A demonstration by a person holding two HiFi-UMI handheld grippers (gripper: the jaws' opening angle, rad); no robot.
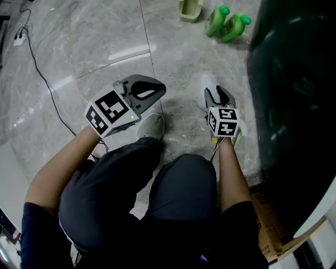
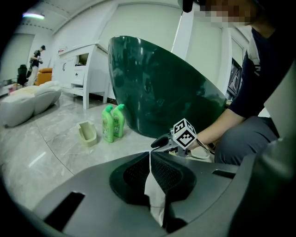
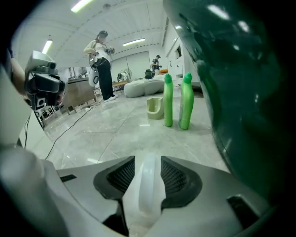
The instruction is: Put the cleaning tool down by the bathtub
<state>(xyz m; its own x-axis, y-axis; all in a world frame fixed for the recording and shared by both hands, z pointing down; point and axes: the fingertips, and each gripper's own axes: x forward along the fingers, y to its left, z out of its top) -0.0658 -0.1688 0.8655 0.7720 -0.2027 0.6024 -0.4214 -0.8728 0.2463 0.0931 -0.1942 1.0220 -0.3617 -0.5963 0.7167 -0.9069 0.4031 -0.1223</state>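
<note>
**Cleaning tool** [image 1: 209, 83]: white and elongated. It looks to lie on the grey marble floor [image 1: 105, 47], near the base of the bathtub [image 1: 294, 79]. In the right gripper view its pale handle [image 3: 148, 185] runs lengthwise between the jaws.

**Right tongs** [image 1: 219, 93]: jaws spread wide. The tool sits in the gap and the pads do not press on it, so it is not gripped. The tongs point steeply down, just above the tool's near end.

**Left tongs** [image 1: 158, 90]: jaw tips are together. A pale wedge shows in the slit behind the tips, and what it is cannot be told. They are held above the person's left knee, well apart from the tool.

**Bathtub**: dark green and glossy, with a curved wall, standing along the floor's right side.

**Two green bottles** [image 1: 228, 23]: upright and side by side, just beside the bathtub wall and beyond the tool.

**Pale tray** [image 1: 190, 9]: on the floor, just left of the bottles.

**Black cable** [image 1: 47, 84]: trails across the floor's left part.
</note>
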